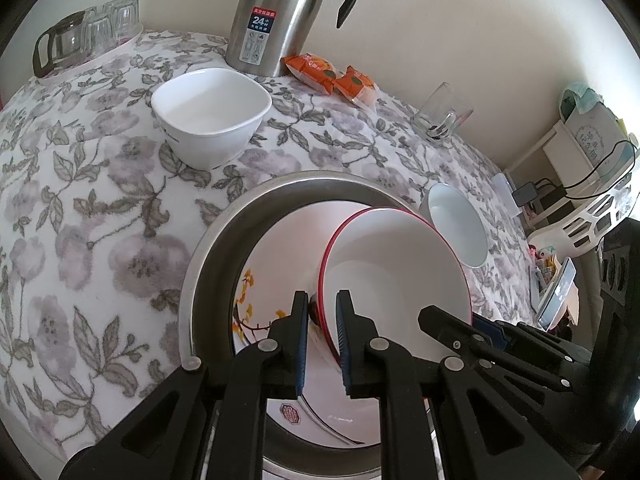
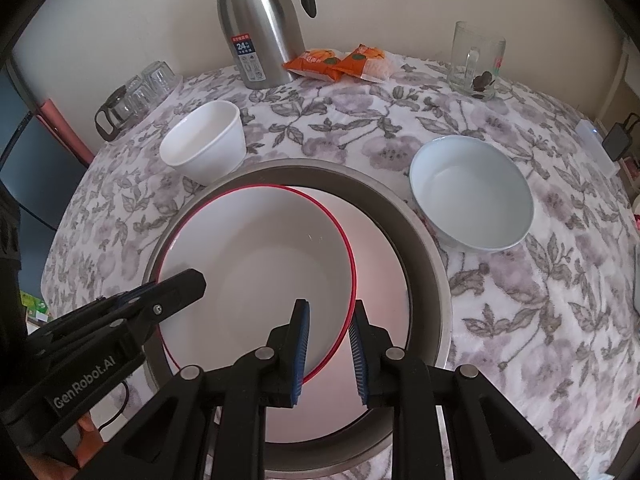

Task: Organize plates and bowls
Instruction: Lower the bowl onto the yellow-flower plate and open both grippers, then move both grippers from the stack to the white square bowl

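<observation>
Red-rimmed bowl (image 2: 256, 264), white inside with a thin red line round its edge, sits tilted inside the steel basin (image 2: 416, 248), resting on a white plate (image 1: 256, 280) that lies flat in the basin. Both grippers are clamped on its rim: the left gripper (image 1: 323, 340) pinches the near edge with its blue pads on either side of the wall, and the right gripper (image 2: 329, 350) does the same on the opposite side, jaws drawn nearly together on the thin rim.

Only the left wrist view shows the plate's decoration, a yellow-leaved branch and a small reddish stamp; from the right wrist the plate appears as a plain pinkish-white crescent beside the bowl. That view shows the bowl almost full-face, while the left one catches it edge-on, with what may be a red outer wall, though the fingers hide most of it. Each camera also catches the other gripper reaching in from the side.

Outside the basin, on the floral tablecloth (image 2: 520, 300), a square white bowl (image 1: 212, 116) stands upright to the left and a round pale bowl (image 2: 472, 192) just beside the basin's right edge. Farther back are a steel thermos jug (image 2: 256, 24), two orange snack packets (image 2: 340, 62), a glass mug (image 2: 476, 60), and a tray of upturned glasses (image 1: 108, 28) with a glass pot.
</observation>
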{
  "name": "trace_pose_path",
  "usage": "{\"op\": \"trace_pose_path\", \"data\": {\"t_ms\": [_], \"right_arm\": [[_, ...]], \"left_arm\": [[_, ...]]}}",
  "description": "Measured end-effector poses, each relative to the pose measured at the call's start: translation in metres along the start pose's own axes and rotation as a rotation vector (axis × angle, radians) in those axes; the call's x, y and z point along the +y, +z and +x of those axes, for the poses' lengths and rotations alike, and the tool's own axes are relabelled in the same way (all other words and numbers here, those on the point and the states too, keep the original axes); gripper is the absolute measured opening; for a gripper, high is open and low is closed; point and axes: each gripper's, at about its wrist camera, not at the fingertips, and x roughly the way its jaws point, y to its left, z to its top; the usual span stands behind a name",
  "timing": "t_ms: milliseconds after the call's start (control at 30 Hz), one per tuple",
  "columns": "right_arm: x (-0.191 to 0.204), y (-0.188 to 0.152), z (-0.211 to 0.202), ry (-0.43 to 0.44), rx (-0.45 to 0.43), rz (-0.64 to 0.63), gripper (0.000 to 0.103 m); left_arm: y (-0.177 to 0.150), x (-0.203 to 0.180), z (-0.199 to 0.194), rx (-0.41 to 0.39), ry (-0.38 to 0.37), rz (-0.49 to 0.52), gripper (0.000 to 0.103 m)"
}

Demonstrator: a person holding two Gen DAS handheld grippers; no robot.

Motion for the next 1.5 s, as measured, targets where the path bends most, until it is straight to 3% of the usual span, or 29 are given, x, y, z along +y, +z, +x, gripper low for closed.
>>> {"op": "trace_pose_path", "data": {"t_ms": [167, 633, 667, 733, 800, 867, 1000, 1133, 1200, 1500], "right_arm": [[-0.002, 0.001, -0.002, 0.004, -0.005, 0.012, 0.023], [-0.010, 0.009, -0.027, 0.015, -0.054, 0.020, 0.025], [-0.011, 0.010, -0.030, 0.019, -0.062, 0.023, 0.025], [-0.012, 0.012, -0.034, 0.027, -0.074, 0.031, 0.025], [-0.012, 0.012, -0.036, 0.023, -0.079, 0.035, 0.040], [-0.012, 0.012, -0.036, 0.009, -0.079, 0.038, 0.053], [-0.013, 0.012, -0.036, -0.002, -0.085, 0.042, 0.059], [-0.012, 0.013, -0.036, -0.013, -0.092, 0.040, 0.066], [-0.011, 0.013, -0.036, -0.019, -0.094, 0.033, 0.076], [-0.006, 0.015, -0.035, -0.024, -0.104, 0.024, 0.089]], "left_arm": [[0.000, 0.003, -0.001, 0.007, -0.010, -0.009, 0.014], [0.008, 0.005, -0.032, -0.089, -0.005, -0.009, 0.015], [0.008, 0.006, -0.034, -0.095, -0.005, -0.014, 0.018], [0.009, 0.010, -0.039, -0.113, 0.000, -0.035, 0.045], [0.010, 0.015, -0.043, -0.133, 0.022, -0.049, 0.056], [0.011, 0.021, -0.046, -0.138, 0.044, -0.069, 0.057], [0.012, 0.033, -0.044, -0.133, 0.086, -0.106, 0.073], [0.010, 0.044, -0.042, -0.124, 0.128, -0.133, 0.078], [0.010, 0.048, -0.041, -0.130, 0.149, -0.141, 0.083], [0.011, 0.062, -0.043, -0.155, 0.185, -0.159, 0.091]]}}
